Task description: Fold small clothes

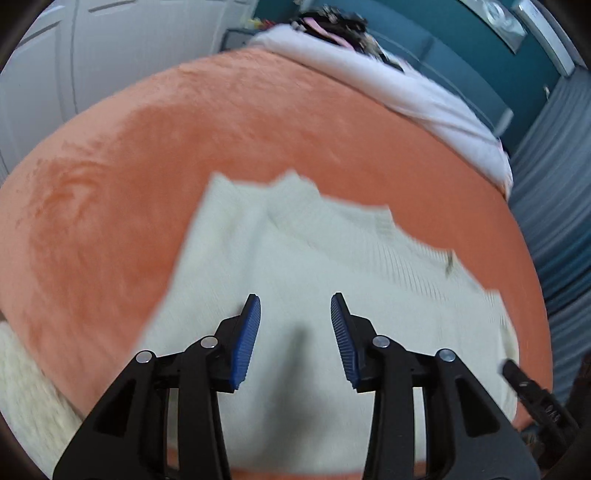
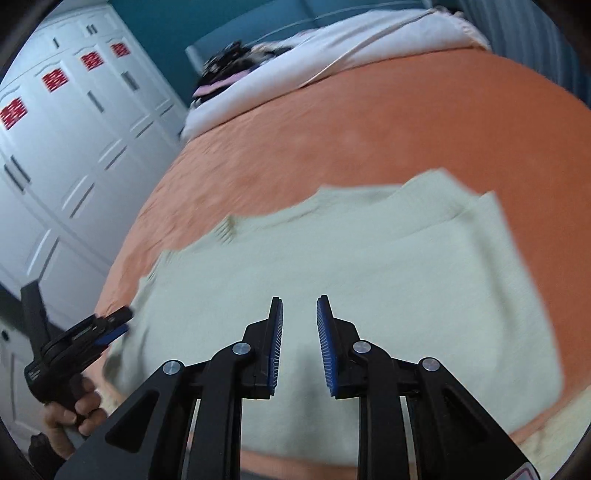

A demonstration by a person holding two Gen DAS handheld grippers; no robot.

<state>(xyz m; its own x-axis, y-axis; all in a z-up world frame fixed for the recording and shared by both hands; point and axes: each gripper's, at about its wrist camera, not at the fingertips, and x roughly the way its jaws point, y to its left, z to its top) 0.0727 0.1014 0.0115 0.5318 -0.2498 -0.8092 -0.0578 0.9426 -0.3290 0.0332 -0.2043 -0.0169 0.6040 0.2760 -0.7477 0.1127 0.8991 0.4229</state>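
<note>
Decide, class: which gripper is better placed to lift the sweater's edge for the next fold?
Probably the left gripper: its tips sit at the sweater edge, while the right gripper hovers open over the middle.

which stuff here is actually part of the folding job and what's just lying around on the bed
Part of the job:
cream knit garment, partly folded, flat on the bed
left gripper, open above it
right gripper, open above it

Just lying about:
orange blanket underneath
white bedding at the far end
dark patterned item on that bedding
white wardrobe
</note>
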